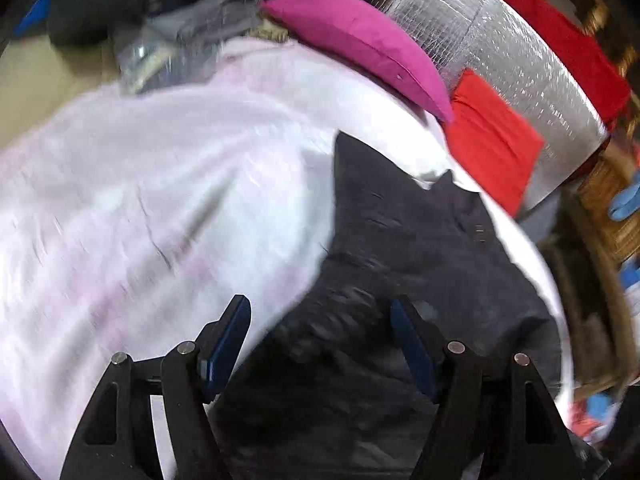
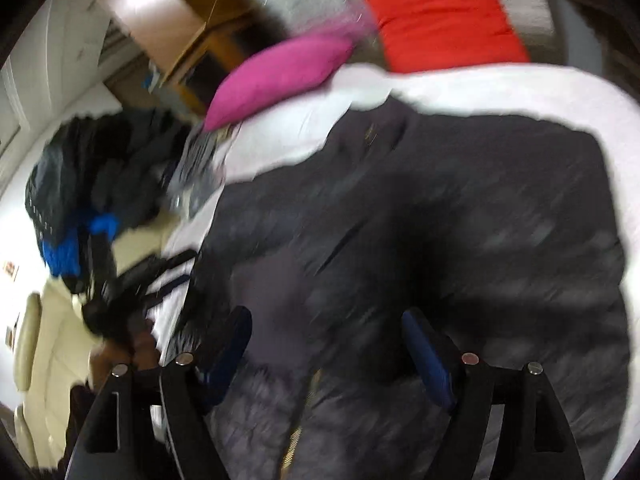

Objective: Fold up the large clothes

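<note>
Blue-padded fingers on our left tool (image 1: 320,344) and right tool (image 2: 326,354) are standing spread, gripping nothing, and hovering over the dark padded jacket (image 2: 420,216). It is lying across the white bed sheet (image 1: 140,184), with a magenta pillow (image 1: 360,40) at twelve o'clock. We are judging this as the reach before a fold; next, each tool needs an edge to pinch.

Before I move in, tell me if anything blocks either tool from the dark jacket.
Nothing visible does. The left tool and the right tool both hang open directly over the dark jacket, spread on the white bedding. The magenta pillow lies beyond the jacket, out of the way.
</note>
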Demonstrator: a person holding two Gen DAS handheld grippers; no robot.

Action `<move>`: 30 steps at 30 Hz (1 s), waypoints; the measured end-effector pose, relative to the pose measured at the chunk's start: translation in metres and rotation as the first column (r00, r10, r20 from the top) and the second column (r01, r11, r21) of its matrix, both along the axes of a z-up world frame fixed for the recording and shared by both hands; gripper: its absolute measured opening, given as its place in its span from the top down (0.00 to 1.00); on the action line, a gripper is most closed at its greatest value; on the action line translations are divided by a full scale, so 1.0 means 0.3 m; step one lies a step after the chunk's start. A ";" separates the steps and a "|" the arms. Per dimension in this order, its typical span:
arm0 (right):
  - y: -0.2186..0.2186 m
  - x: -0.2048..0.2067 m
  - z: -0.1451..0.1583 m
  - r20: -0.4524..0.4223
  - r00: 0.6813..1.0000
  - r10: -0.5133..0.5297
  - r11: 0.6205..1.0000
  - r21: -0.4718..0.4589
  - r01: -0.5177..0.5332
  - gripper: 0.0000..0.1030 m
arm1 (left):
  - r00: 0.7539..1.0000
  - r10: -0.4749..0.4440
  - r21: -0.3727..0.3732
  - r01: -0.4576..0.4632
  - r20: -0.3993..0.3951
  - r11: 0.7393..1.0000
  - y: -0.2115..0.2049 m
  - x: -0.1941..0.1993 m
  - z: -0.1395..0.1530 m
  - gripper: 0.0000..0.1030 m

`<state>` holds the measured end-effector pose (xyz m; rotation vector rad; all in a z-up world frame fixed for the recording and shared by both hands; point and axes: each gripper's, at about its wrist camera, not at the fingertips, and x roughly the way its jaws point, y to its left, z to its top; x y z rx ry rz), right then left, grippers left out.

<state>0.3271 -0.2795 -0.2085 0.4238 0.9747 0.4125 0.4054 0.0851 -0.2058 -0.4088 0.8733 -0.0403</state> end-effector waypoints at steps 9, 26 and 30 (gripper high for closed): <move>0.001 0.038 -0.214 -0.262 0.954 -0.146 0.854 0.453 0.255 0.22 | 1.000 -0.001 0.004 0.001 -0.017 1.000 0.003 0.009 -0.014 0.29; -0.417 0.034 -0.033 -0.113 0.826 -0.552 0.633 0.587 0.504 0.73 | 1.000 -0.011 0.136 0.008 0.024 0.991 -0.033 0.011 0.003 0.29; -0.626 -0.018 -0.133 -0.340 0.708 -0.619 0.429 0.608 0.668 0.67 | 1.000 -0.009 0.165 0.007 0.008 0.986 -0.027 0.015 -0.010 0.29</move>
